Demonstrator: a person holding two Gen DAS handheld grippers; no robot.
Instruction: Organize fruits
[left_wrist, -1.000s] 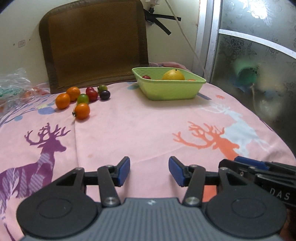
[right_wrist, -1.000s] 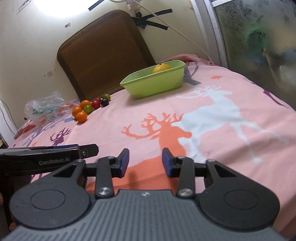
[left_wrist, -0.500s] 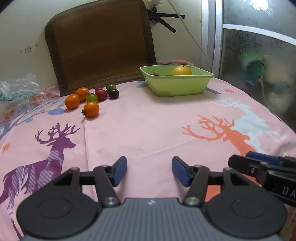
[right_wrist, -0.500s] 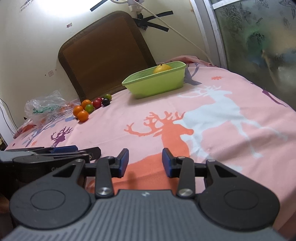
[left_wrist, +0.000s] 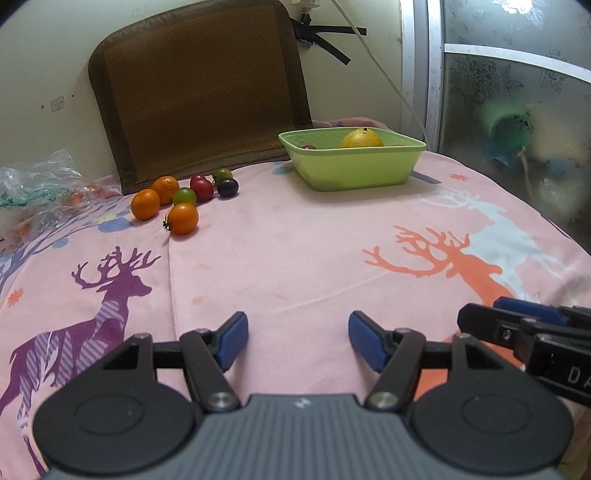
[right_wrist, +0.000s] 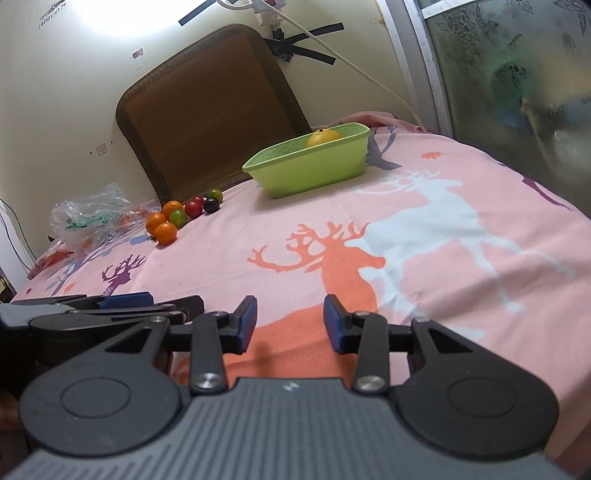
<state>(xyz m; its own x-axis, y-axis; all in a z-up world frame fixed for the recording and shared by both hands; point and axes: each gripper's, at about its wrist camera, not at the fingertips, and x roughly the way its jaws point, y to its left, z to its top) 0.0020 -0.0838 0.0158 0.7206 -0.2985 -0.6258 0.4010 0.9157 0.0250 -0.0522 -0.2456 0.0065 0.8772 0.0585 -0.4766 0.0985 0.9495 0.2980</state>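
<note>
A cluster of small fruits (left_wrist: 183, 199) (right_wrist: 177, 218) lies on the pink deer-print cloth at the far left: orange, green, red and dark purple ones. A green basket (left_wrist: 354, 164) (right_wrist: 314, 166) stands far right of them, holding a yellow fruit (left_wrist: 361, 138) (right_wrist: 323, 136) and a small red one (left_wrist: 308, 147). My left gripper (left_wrist: 298, 341) hangs open and empty near the cloth's front edge. My right gripper (right_wrist: 289, 323) is open and empty too, just right of the left one; each shows at the other view's edge.
A brown woven cushion (left_wrist: 199, 88) leans on the wall behind the fruits. A crumpled plastic bag (left_wrist: 33, 188) lies at the far left. A frosted glass door (left_wrist: 517, 110) stands along the right. A white cable (left_wrist: 373, 62) hangs down behind the basket.
The left gripper has dropped lower and turned slightly left, so fruits and basket sit further right in its view. The right gripper has barely moved. Both stay open.
</note>
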